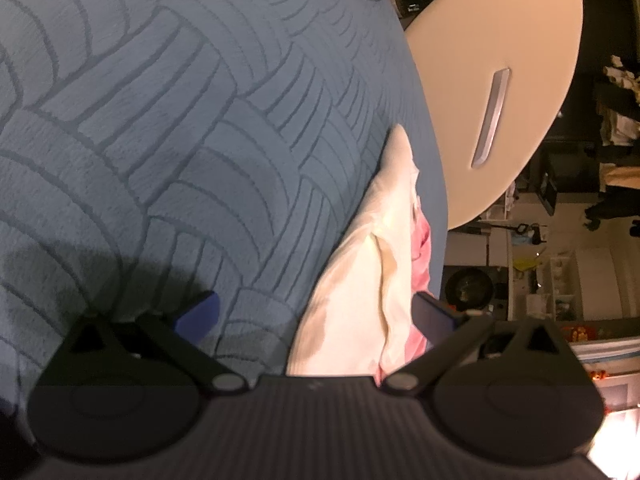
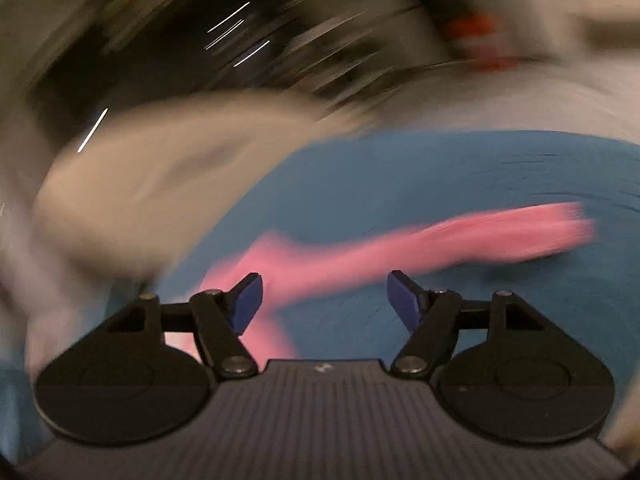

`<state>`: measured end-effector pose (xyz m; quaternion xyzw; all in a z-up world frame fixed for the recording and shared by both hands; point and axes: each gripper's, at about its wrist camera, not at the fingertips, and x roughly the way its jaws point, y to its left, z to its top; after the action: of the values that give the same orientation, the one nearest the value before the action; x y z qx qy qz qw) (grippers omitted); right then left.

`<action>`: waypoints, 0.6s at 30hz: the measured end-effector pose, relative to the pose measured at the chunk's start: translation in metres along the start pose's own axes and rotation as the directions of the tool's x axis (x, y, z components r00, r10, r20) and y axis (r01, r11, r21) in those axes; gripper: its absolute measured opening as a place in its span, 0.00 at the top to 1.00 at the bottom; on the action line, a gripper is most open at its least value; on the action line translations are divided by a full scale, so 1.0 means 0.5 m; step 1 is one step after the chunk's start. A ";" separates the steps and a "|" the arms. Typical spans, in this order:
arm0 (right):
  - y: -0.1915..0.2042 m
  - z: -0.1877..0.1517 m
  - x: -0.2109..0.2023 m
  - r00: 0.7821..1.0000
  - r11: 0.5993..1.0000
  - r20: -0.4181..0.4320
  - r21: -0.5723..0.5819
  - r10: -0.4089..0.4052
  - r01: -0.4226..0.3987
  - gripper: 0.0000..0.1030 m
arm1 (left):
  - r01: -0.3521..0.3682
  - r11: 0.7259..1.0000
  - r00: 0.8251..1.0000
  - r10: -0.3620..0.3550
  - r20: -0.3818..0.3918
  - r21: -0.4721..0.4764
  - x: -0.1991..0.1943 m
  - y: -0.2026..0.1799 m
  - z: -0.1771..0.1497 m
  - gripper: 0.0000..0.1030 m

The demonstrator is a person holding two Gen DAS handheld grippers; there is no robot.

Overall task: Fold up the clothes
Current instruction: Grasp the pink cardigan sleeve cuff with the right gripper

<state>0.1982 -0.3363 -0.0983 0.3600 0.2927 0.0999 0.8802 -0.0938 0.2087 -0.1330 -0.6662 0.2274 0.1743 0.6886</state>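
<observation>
Mostly unfinished, judging by how the cloth lies. Left view: a white garment (image 1: 360, 272) lies bunched along the edge of the bed (image 1: 160, 140), on its blue quilted cover, with a pink garment (image 1: 420, 256) peeking out along its far side, partly under it. No flat, squared fold shows anywhere in this view; the white piece has one long crease and a tapering end, so it reads as loosely doubled at best. Left gripper (image 1: 320, 312) has its fingers spread wide, the white cloth lying in the gap between them, pads not pressing on it as far as I can tell, so nothing is held. Right view is heavily smeared by motion: a pink strip (image 2: 400, 248) stretches across the blue cover, with a pale blurred mass at left that I cannot identify. Right gripper (image 2: 324, 300) has its fingers clearly apart, the pink cloth behind and below them, not pinched. Whether that pink strip is the same item seen beside the white one, cannot tell. A beige door (image 1: 500, 80) with a handle stands past the bed. Still to do, by my read: spread each piece flat, fold it, stack neatly. No finished pile shows in either view.
</observation>
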 end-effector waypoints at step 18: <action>-0.114 0.109 0.153 0.988 0.978 0.009 0.143 -0.153 0.150 0.89 | 0.009 1.000 1.000 -0.009 0.004 -0.003 0.003 0.004 0.001 0.00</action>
<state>0.2903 -0.3790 -0.1405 0.3992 0.3167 0.0077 0.8604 -0.0935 0.2090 -0.1357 -0.6680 0.2227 0.1728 0.6887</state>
